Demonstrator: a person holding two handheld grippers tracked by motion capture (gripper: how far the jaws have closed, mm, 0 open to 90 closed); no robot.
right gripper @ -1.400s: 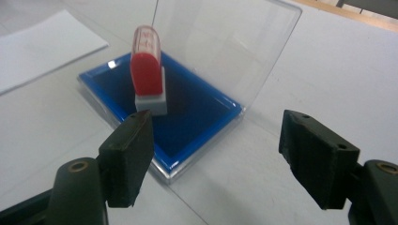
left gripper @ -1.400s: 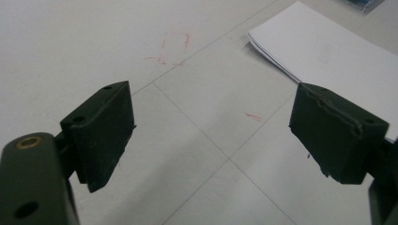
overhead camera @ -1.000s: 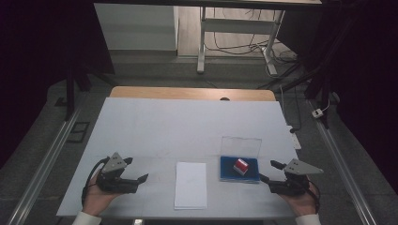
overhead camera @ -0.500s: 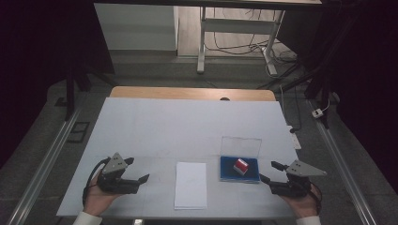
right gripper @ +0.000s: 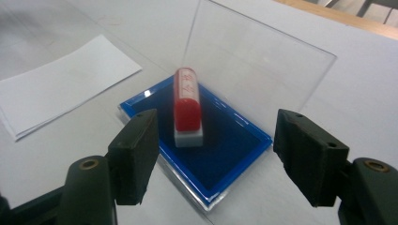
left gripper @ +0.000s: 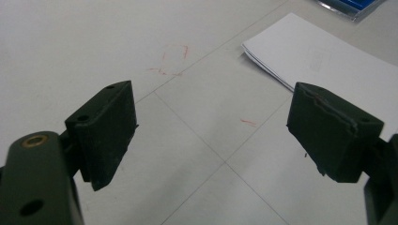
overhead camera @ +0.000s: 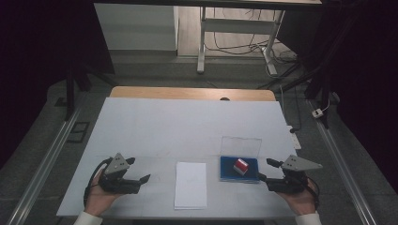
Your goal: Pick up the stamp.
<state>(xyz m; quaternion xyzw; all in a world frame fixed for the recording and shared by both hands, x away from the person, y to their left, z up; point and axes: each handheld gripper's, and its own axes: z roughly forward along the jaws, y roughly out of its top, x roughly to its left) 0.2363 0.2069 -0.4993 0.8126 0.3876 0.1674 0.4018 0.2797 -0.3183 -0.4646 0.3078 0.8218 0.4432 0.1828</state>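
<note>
A red stamp with a white base [overhead camera: 241, 165] [right gripper: 187, 106] lies on a blue ink pad [overhead camera: 227, 172] [right gripper: 220, 145] whose clear lid [overhead camera: 241, 146] [right gripper: 253, 61] stands upright behind it. A stack of white paper [overhead camera: 191, 184] [left gripper: 328, 65] lies left of the pad. My right gripper [overhead camera: 264, 170] [right gripper: 220, 157] is open just right of the pad, its jaws pointing at the stamp with nothing between them. My left gripper [overhead camera: 139, 169] [left gripper: 211, 136] is open over bare table left of the paper.
The white table [overhead camera: 187, 126] has a wooden strip along its far edge [overhead camera: 192, 93]. Faint red marks [left gripper: 171, 58] show on the surface near the left gripper. Desk legs and cables [overhead camera: 234, 42] stand on the floor beyond the table.
Both hands have drawn slightly back toward the table's near edge. The stamp, pad and paper have not moved.
</note>
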